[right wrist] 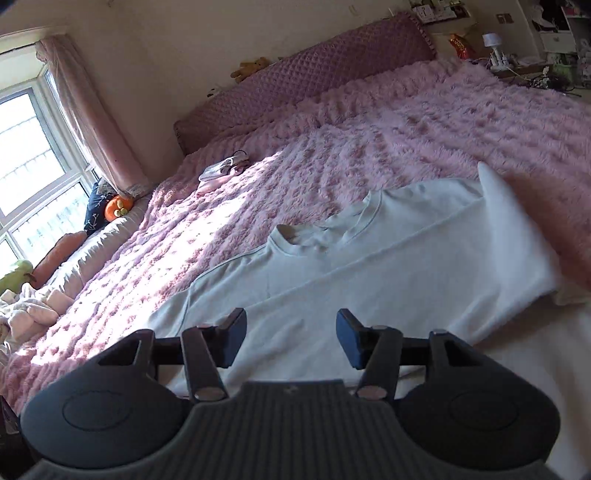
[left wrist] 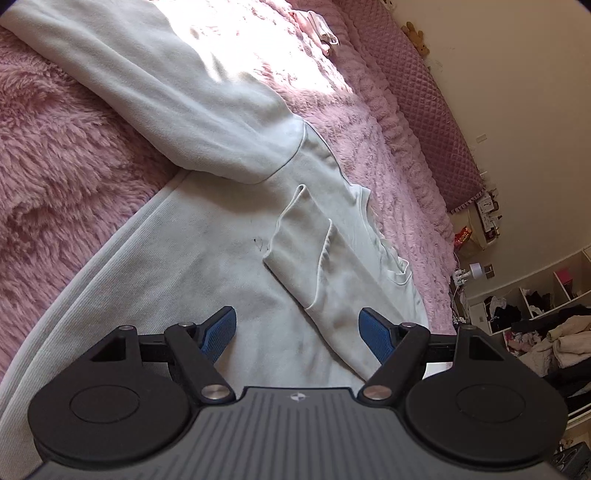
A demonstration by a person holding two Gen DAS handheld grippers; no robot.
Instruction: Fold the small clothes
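Note:
A pale white long-sleeved top [left wrist: 207,236] lies spread on a fluffy pink blanket [left wrist: 55,147]. One sleeve [left wrist: 325,280] is folded across the body, its cuff toward the middle. The other sleeve [left wrist: 147,85] stretches away into sunlight. My left gripper [left wrist: 297,332] is open and empty, low over the folded sleeve. In the right wrist view the same top [right wrist: 369,266] shows with its neckline [right wrist: 317,232] facing the headboard. My right gripper [right wrist: 291,338] is open and empty, just above the top's body.
A small pinkish garment [right wrist: 221,171] lies further up the bed; it also shows in the left wrist view [left wrist: 321,31]. A quilted mauve headboard [right wrist: 314,81] runs along the wall. Window and cushions [right wrist: 110,206] are at left. Cluttered shelves [left wrist: 535,310] stand beyond the bed.

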